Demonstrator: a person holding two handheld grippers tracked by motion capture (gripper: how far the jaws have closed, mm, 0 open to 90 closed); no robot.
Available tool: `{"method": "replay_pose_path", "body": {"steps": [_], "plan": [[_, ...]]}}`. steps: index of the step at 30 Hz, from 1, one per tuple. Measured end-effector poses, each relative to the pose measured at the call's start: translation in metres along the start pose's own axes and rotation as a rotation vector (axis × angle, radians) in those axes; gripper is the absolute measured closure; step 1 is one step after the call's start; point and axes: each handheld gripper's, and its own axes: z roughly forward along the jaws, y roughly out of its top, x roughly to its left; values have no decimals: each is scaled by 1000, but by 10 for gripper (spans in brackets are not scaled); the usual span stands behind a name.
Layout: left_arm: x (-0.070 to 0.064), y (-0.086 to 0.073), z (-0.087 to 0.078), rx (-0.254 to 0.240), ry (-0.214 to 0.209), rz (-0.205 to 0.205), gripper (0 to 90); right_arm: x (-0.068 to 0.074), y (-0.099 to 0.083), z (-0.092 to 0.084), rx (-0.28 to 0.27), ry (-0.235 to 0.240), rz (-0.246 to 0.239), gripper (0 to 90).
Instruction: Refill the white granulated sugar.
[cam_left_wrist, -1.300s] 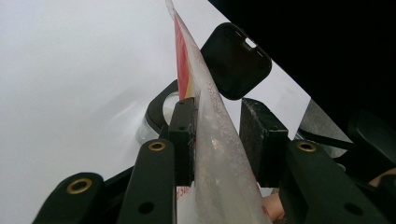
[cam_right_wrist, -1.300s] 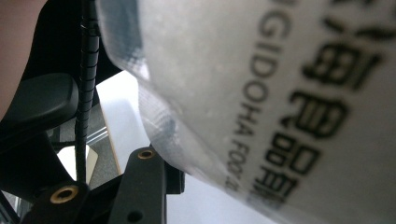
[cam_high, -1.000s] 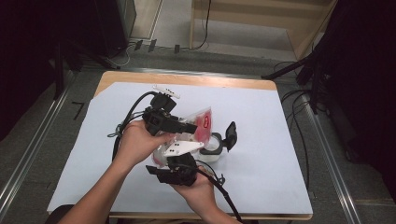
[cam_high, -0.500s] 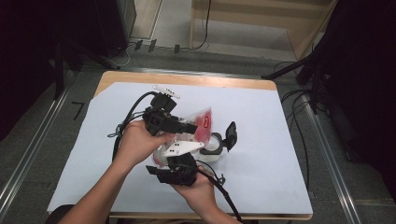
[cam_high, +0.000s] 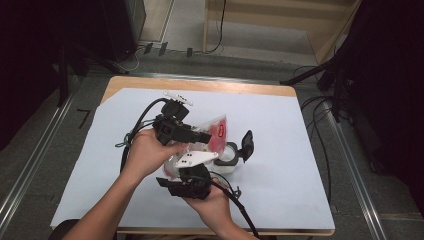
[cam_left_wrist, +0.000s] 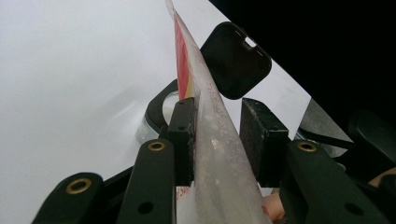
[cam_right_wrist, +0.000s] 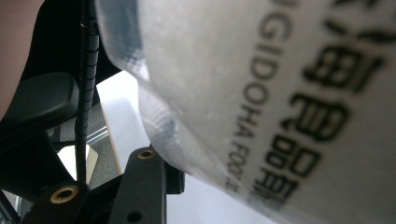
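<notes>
The person is holding a clear, crinkly plastic pouch with red printing (cam_high: 212, 134) between the two claws, just above a small clear round container with a black rim (cam_high: 227, 155) whose hinged black lid (cam_high: 247, 143) is standing open.

The left claw (cam_left_wrist: 217, 140) is pinching the pouch, which is running edge-on between its black pads. The right claw (cam_high: 192, 172) is sitting against the pouch's lower end; the right gripper view is showing glossy film with black lettering lying across one jaw, but whether it is pinching cannot be told.

Judging by this, the container is opened and the pouch lifted and positioned; tipping its contents in seems left. The pale blue sheet covering the tabletop (cam_high: 280, 130) is looking smooth and matte.
</notes>
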Motion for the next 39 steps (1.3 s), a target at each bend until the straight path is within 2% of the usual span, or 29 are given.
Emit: {"method": "replay_pose_path", "body": {"steps": [39], "plan": [[-3,0,1,-1,0,4,668,1,0,-1,-1,0,-1,633]]}}
